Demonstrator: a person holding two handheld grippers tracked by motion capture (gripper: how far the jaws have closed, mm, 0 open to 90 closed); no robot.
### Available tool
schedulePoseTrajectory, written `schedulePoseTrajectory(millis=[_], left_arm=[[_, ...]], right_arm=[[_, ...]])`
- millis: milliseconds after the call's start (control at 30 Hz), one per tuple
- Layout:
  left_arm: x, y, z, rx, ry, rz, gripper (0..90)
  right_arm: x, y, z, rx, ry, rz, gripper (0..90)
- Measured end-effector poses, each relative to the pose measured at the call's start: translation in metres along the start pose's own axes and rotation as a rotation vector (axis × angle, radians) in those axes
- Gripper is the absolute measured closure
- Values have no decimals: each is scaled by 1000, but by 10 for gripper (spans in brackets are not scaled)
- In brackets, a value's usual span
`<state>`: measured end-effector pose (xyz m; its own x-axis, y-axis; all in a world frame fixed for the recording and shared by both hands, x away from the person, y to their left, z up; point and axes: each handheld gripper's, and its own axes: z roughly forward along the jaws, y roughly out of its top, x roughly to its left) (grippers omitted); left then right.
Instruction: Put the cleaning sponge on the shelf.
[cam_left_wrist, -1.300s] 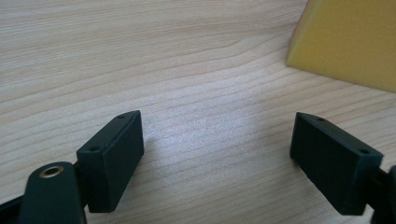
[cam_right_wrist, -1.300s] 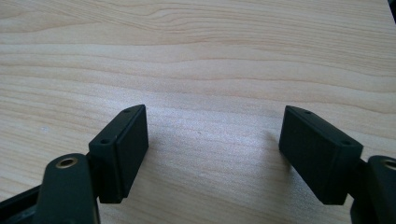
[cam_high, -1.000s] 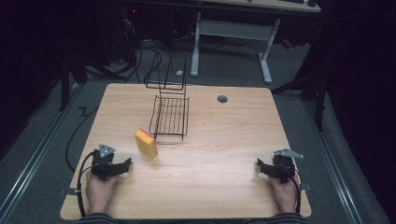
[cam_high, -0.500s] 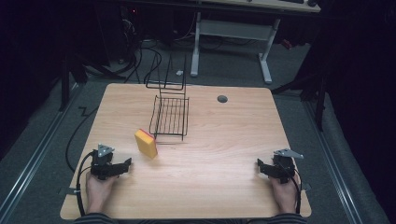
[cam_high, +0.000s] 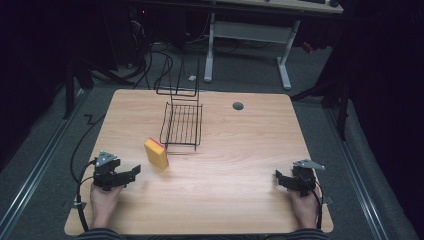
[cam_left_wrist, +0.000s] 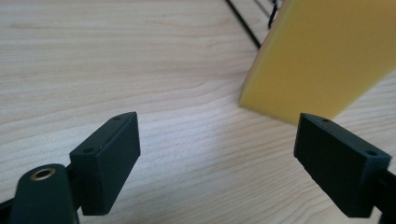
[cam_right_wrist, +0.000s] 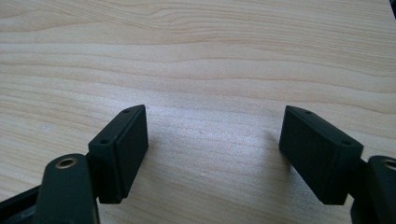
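Left gripper low near front-left corner of table, jaws spread wide, nothing between them, aimed at yellow sponge. Sponge stands on edge, left of table centre, just ahead of jaws, apart from them; pink layer along far side. Black wire rack just behind and right of sponge, toward rear edge. Right gripper near front-right corner, jaws wide apart over bare wood, well apart from sponge. Hands rest at front edge.
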<state>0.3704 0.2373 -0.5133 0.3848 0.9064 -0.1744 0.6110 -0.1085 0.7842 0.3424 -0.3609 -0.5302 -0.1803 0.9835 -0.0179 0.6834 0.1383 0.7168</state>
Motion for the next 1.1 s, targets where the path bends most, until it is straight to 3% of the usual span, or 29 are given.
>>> schedulePoseTrajectory(millis=[200,433,700,967,1100], left_arm=[[-3,6,-7,-56,-33,-13,153],[-15,14,-12,-87,-44,40,145],[-32,23,-11,-74,-52,104,70],[-47,29,-4,-53,-57,147,1],[-50,31,1,-39,-66,149,0]], right_arm=[[0,0,0,0,0,0,240],[0,0,0,0,0,-1,240],[0,0,0,-2,0,-2,241],[0,0,0,-1,1,-3,240],[0,0,0,-2,0,-2,240]])
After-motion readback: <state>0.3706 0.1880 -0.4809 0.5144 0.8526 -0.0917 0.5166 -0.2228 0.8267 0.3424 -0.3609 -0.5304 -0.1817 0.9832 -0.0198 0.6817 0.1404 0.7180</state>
